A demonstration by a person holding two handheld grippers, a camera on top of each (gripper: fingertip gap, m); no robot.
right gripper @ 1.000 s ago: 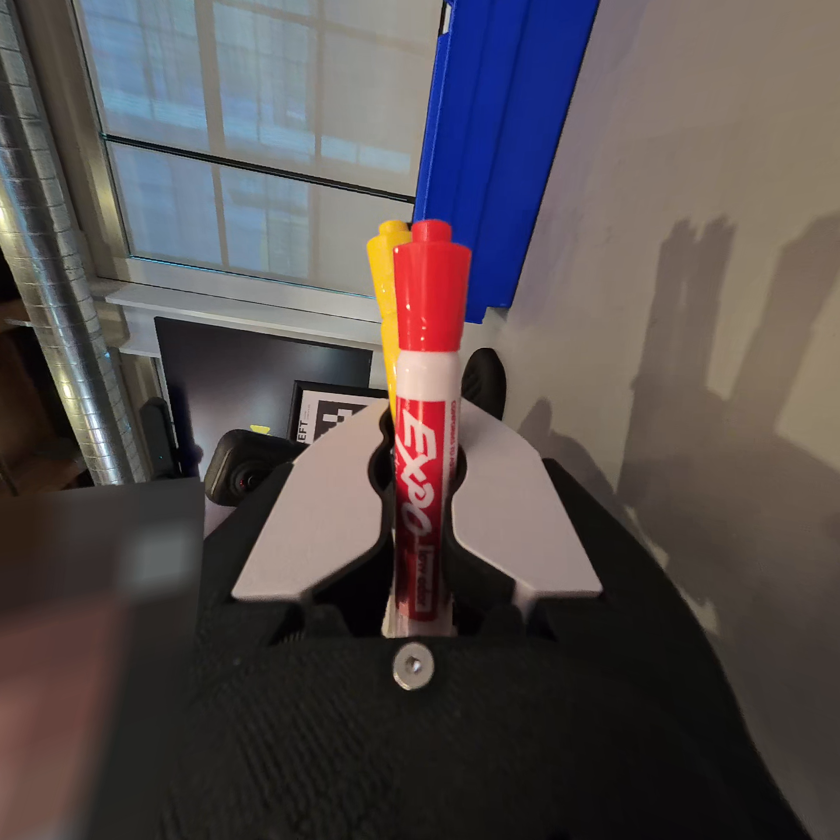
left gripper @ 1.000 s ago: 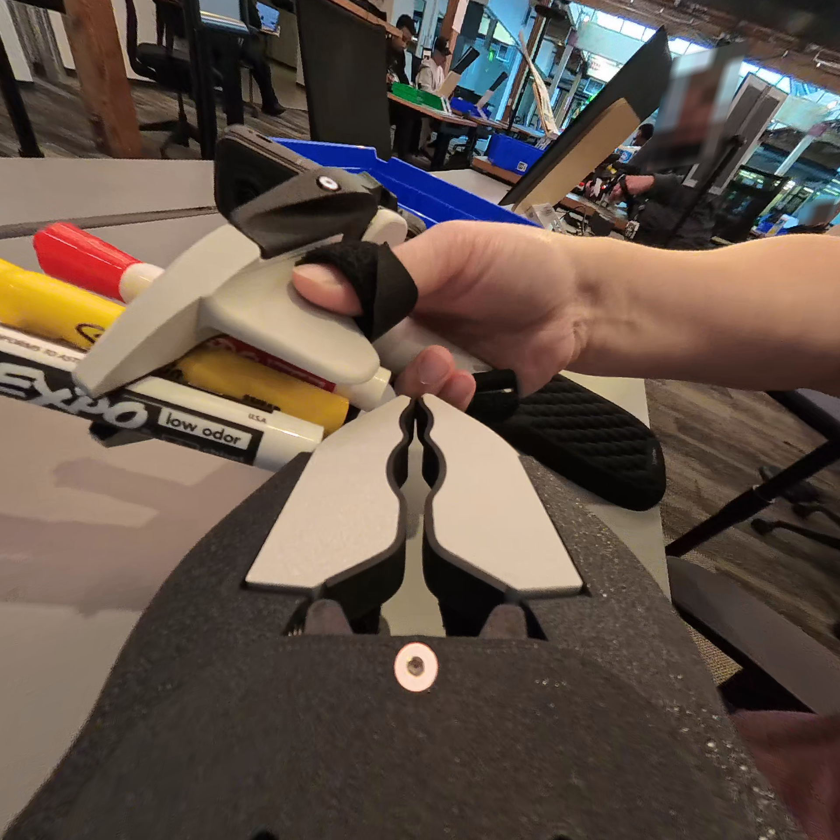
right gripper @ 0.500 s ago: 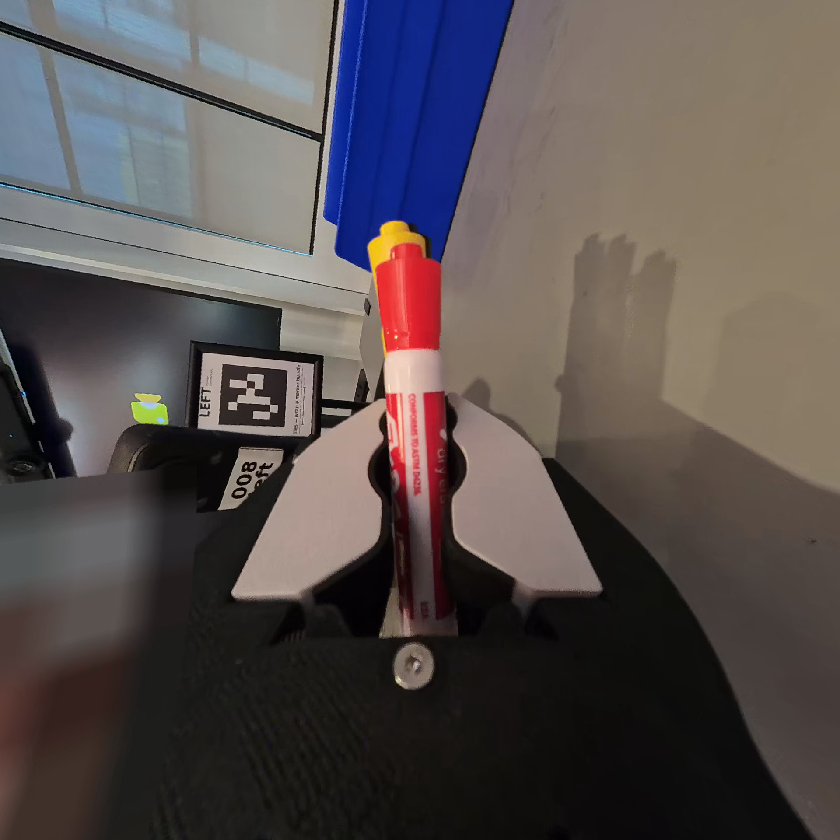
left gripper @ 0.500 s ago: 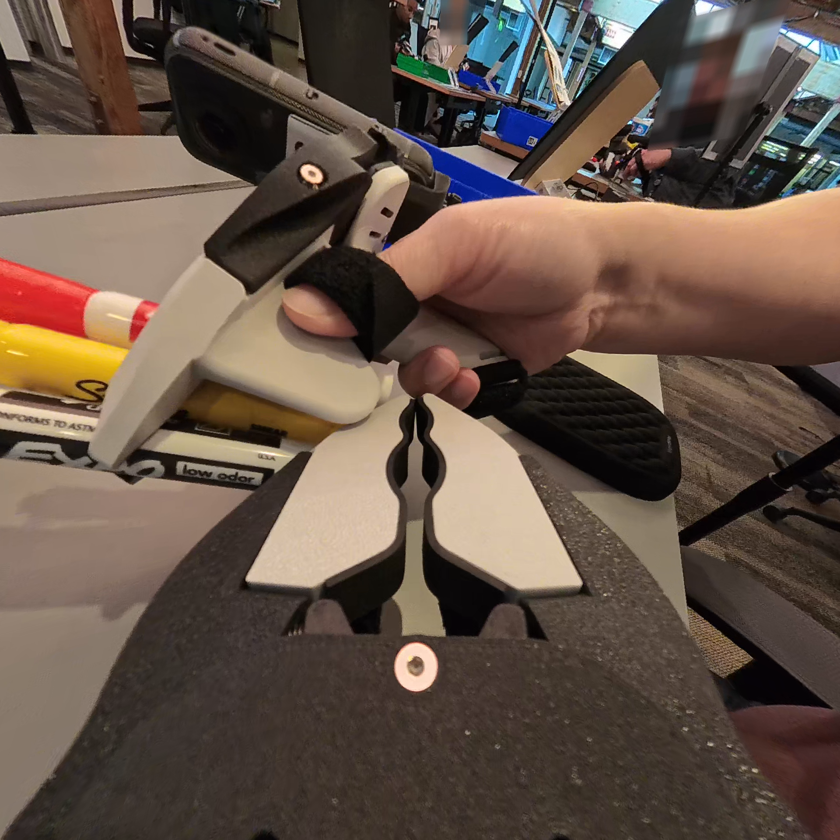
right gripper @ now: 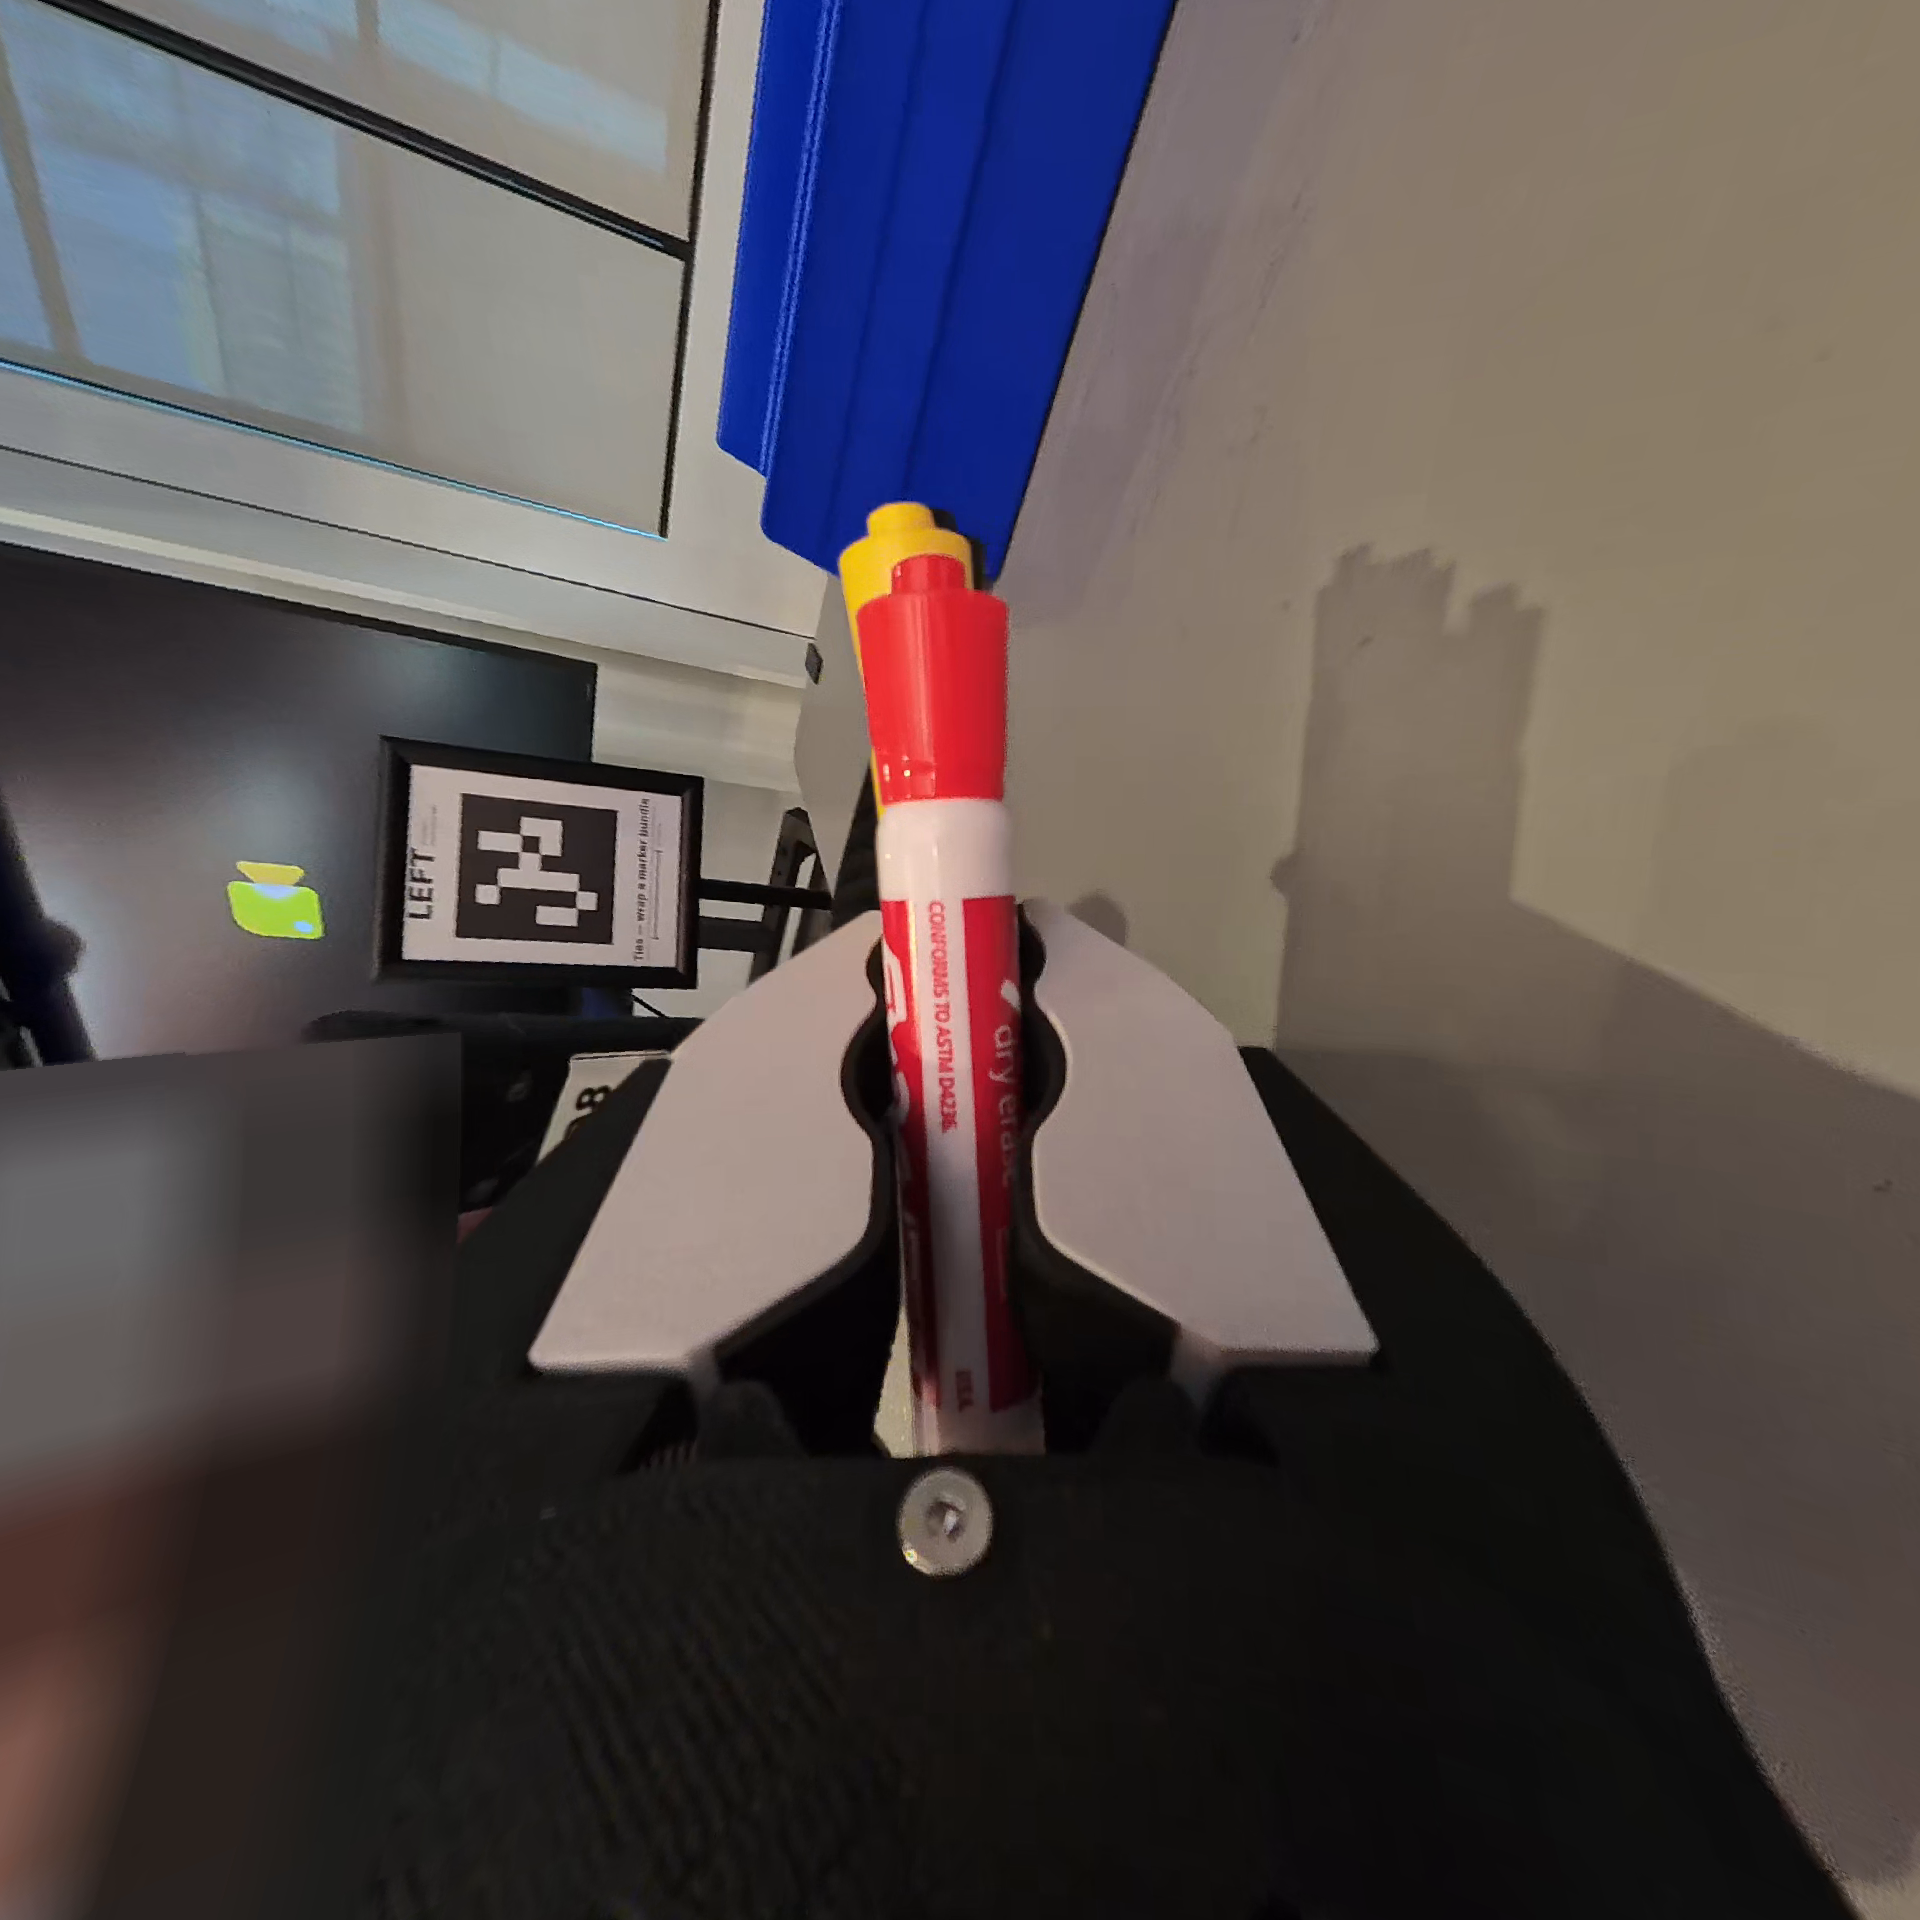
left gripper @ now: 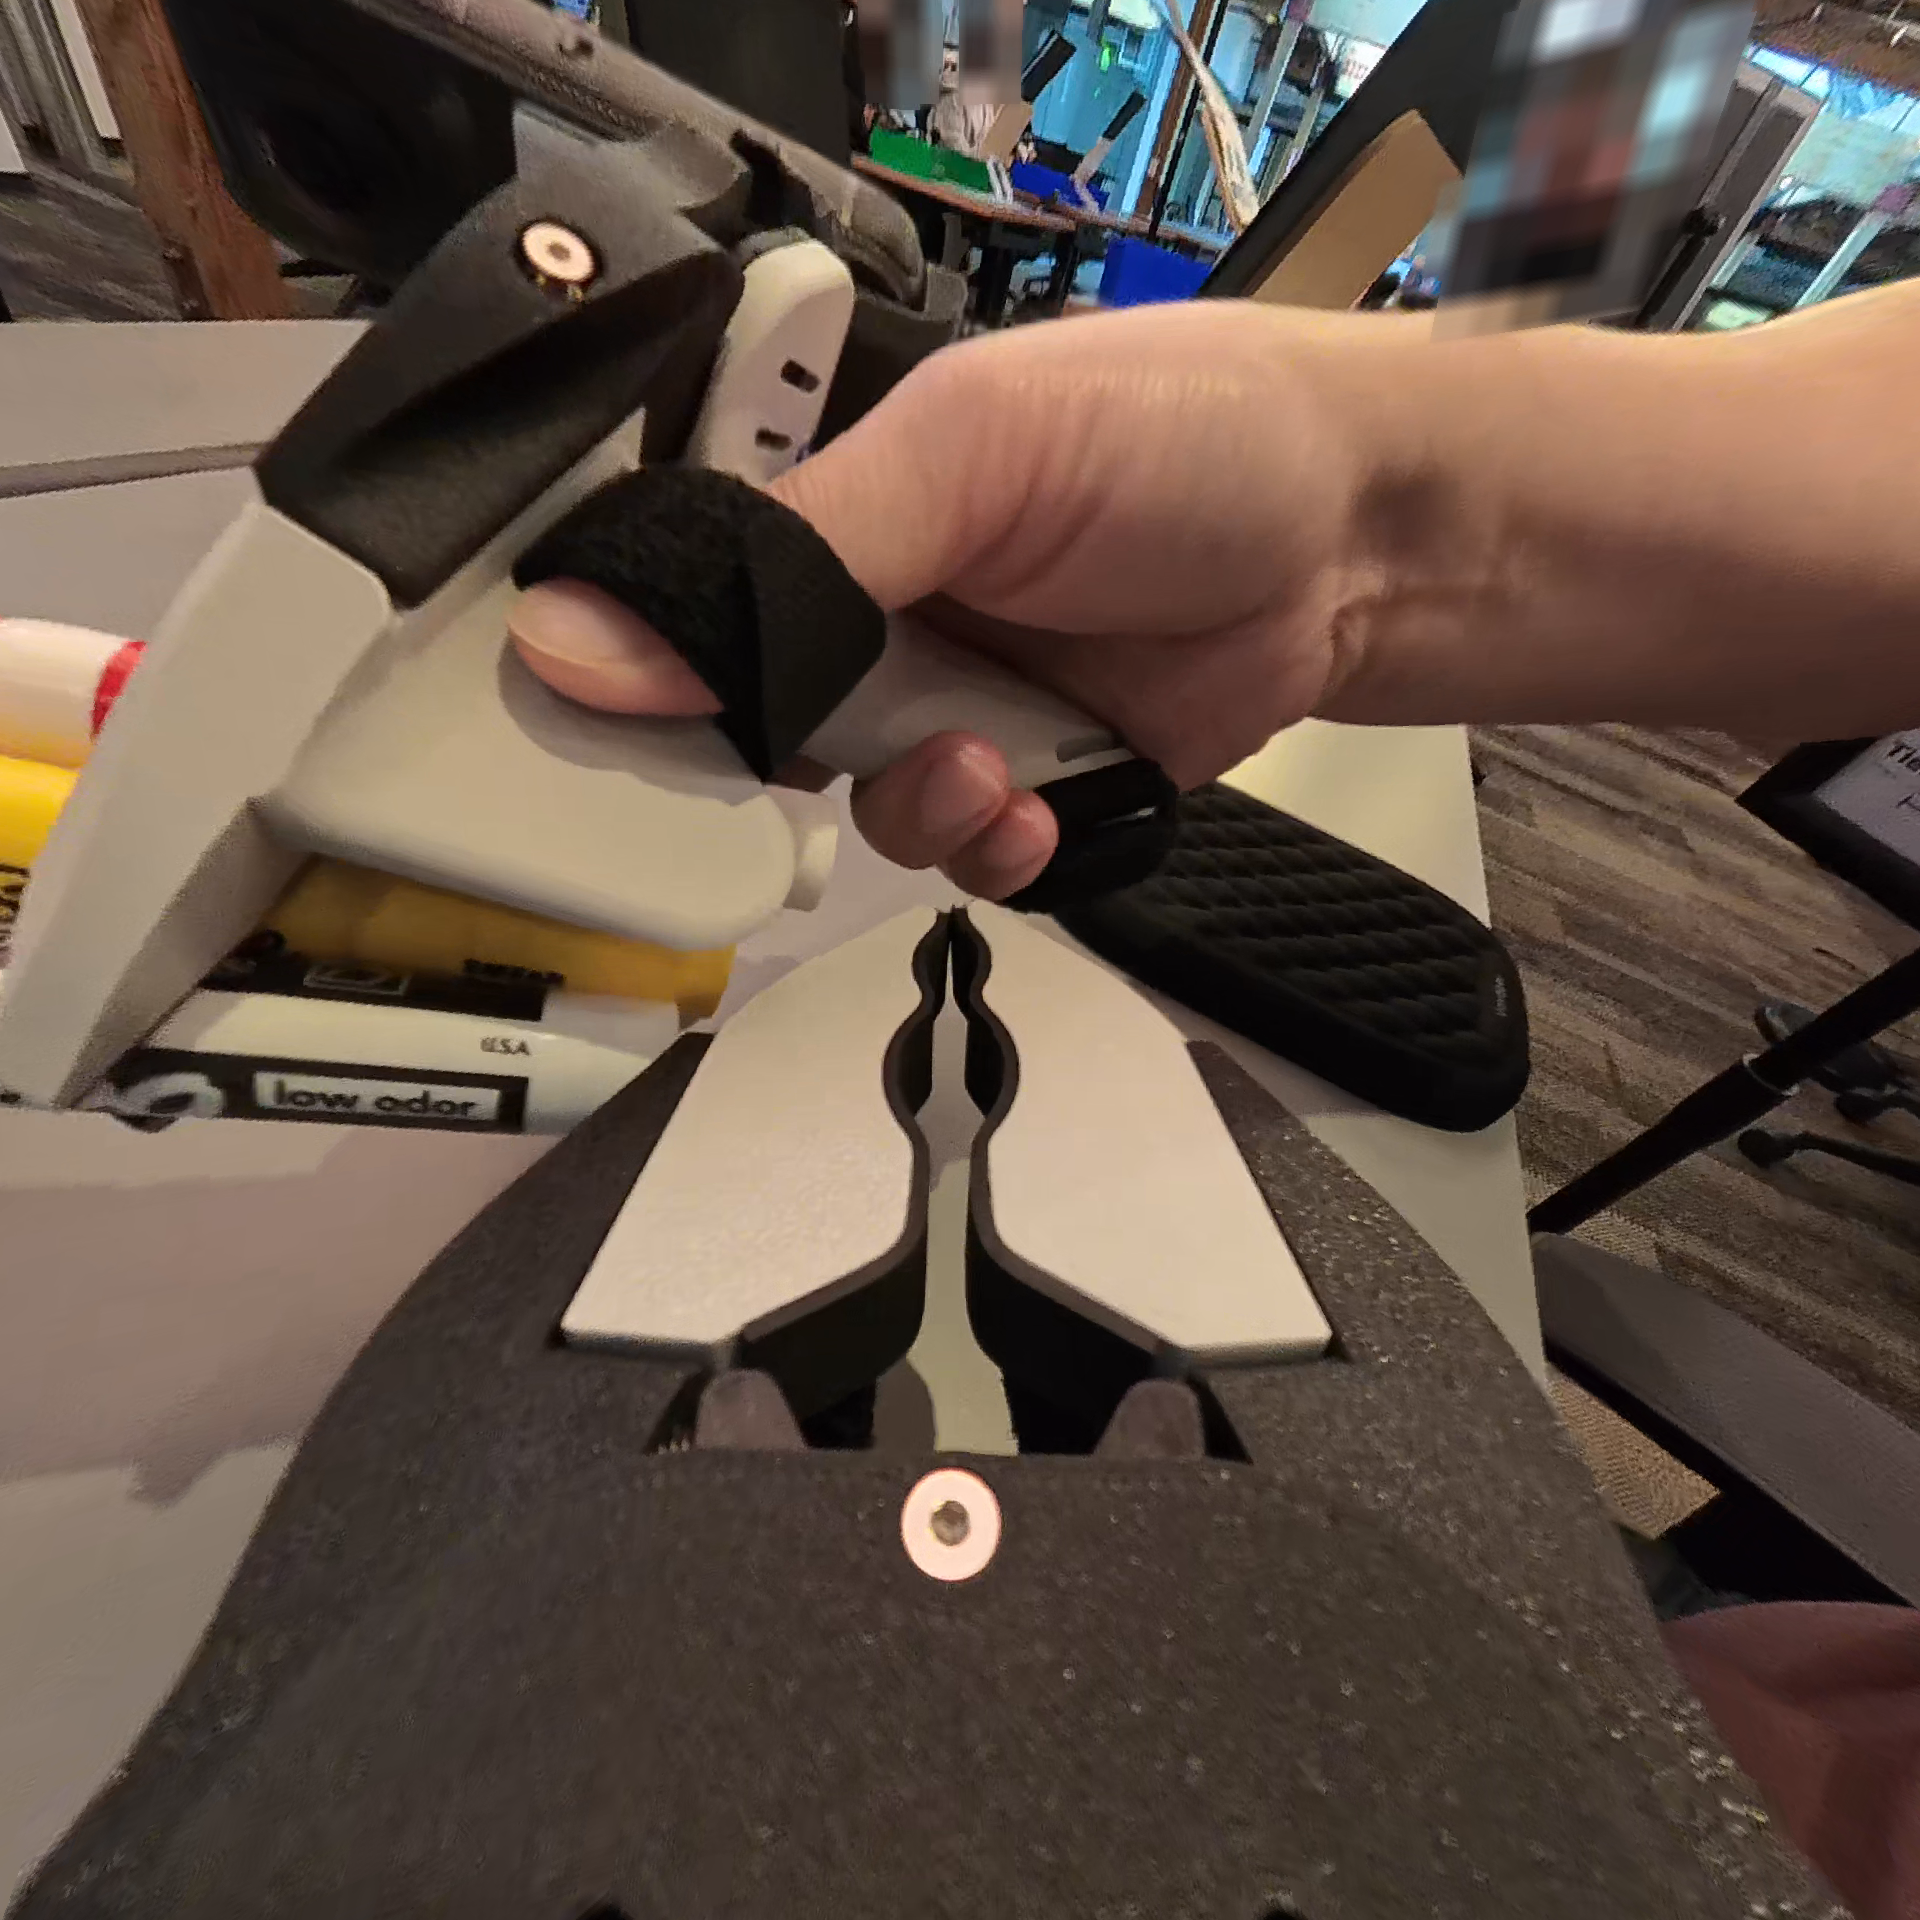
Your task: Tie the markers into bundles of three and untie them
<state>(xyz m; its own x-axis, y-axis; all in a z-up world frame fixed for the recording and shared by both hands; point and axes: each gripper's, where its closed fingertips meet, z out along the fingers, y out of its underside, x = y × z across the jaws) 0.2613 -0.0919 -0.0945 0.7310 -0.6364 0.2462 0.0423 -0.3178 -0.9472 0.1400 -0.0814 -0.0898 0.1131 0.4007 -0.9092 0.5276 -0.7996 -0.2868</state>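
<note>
My right gripper (right gripper: pixel 951 935) is shut on a bundle of three markers held along its fingers. The red marker (right gripper: pixel 940 727) is in front, and the yellow marker (right gripper: pixel 899 540) pokes out behind it. In the left wrist view a hand (left gripper: pixel 1091 520) holds that gripper up close, and its white finger (left gripper: pixel 177 810) covers the bundle. Below the finger show the yellow marker (left gripper: pixel 468 935), a white marker with a black label (left gripper: pixel 395 1081) and the red marker (left gripper: pixel 52 675) at the left edge. My left gripper (left gripper: pixel 951 920) is shut, with nothing visible between its fingers, just below the hand.
A black textured pad (left gripper: pixel 1299 966) lies on the grey table (left gripper: pixel 208 1299) near its right edge. A blue bin (right gripper: pixel 935 260) stands on the table beyond the markers. A framed tag card (right gripper: pixel 540 862) and a dark monitor stand off the table's end.
The right gripper with the bundle has moved up and closer to my left gripper, and the markers now run farther off the left edge. The red marker has rolled in the jaws. My left gripper stays shut.
</note>
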